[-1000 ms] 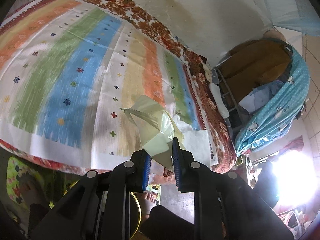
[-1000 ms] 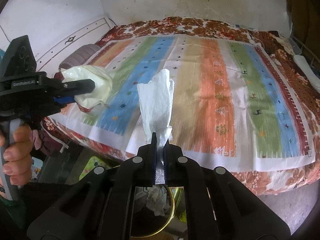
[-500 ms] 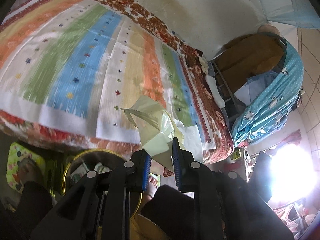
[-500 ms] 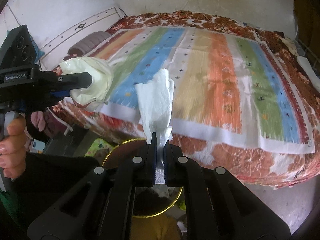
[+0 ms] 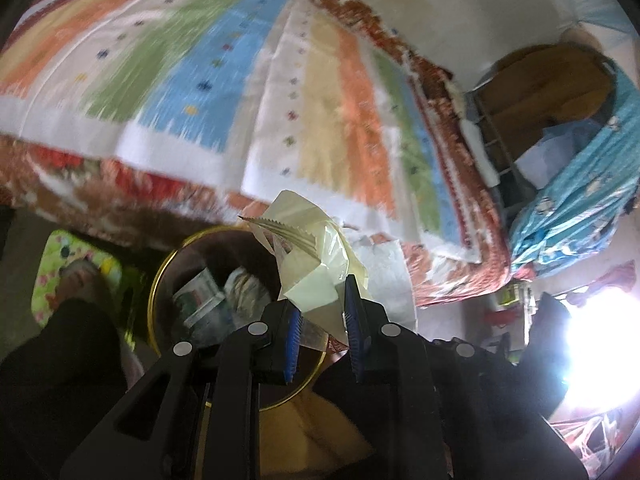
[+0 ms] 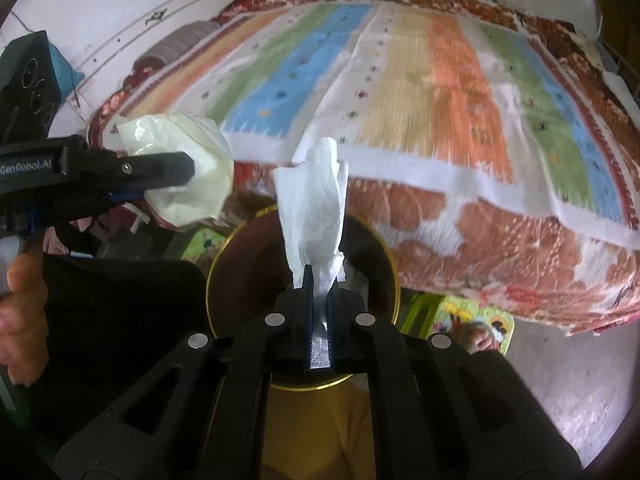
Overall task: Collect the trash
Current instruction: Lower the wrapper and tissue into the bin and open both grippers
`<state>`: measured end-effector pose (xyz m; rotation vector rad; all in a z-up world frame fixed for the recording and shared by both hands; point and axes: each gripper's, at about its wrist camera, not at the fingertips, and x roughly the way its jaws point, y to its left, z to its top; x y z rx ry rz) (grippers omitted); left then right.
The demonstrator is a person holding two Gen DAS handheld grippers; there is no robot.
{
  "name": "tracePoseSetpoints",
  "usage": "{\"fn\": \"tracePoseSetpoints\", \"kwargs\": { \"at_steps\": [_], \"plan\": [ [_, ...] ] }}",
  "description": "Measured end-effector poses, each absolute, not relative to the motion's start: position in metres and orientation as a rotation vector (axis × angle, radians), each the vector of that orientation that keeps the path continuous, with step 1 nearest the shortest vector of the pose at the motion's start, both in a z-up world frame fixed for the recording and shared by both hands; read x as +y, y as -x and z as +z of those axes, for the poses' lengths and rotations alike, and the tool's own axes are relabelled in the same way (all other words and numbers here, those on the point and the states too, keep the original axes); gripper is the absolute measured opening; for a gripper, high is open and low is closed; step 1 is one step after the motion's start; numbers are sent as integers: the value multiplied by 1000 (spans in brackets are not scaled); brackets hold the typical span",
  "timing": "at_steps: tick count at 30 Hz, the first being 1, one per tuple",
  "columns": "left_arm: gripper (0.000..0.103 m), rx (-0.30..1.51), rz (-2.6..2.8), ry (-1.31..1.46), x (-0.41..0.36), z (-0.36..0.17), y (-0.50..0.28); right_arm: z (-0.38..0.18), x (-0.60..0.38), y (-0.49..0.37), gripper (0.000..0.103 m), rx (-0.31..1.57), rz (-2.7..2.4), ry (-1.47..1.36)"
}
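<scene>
The round bin (image 6: pixel 224 276), dark inside with a thin gold rim, stands on the floor just below the foot edge of the bed, and serves as the marker for everything else.

Above the bin's opening, the right gripper (image 6: pixel 319 280) has its black jaws pressed nearly together on the lower end of a white paper tissue (image 6: pixel 314 208). The tissue is soft, creased and crumpled into a tall, upright twist that stands over the bin's far rim.

To the left of the bin in the right wrist view, the left gripper (image 6: pixel 188 168) clamps a pale yellow plastic wrapper (image 6: pixel 188 164). It is a glossy, thin film, bunched into a loose lump. In the left wrist view the same wrapper (image 5: pixel 316 256) sits between the blue ribbed pads (image 5: pixel 291 340), which stand narrowly apart on it. One edge of the wrapper is cut in a saw-tooth line. From this view the wrapper hangs over the bin's (image 5: pixel 160 276) right rim, and crumpled paper and packaging (image 5: pixel 200 292) lie inside the bin.

Behind the bin, the bed carries a woven striped cover (image 6: pixel 440 92) in blue, green, orange and cream bands, over a rust-red floral sheet (image 6: pixel 480 248). A person's hand (image 6: pixel 20 312) grips the left gripper's handle, left of the bin.
</scene>
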<state>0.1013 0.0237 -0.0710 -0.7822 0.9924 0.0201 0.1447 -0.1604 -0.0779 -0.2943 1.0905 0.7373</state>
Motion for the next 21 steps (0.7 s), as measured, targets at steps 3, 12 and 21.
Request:
{"fn": "tracePoseSetpoints", "kwargs": {
  "at_steps": [3,12,21],
  "plan": [
    [19,1029,57,778,21,-83,-101,-96,-159,-142,4,1147,721,298],
    [22,1150,149,823,29,-121,-107,-131,-156,-147,4,1285,690,263],
    [59,1190,267,851,47,-147,-123,-161,-148,-161,26,1362,656,237]
  ]
}}
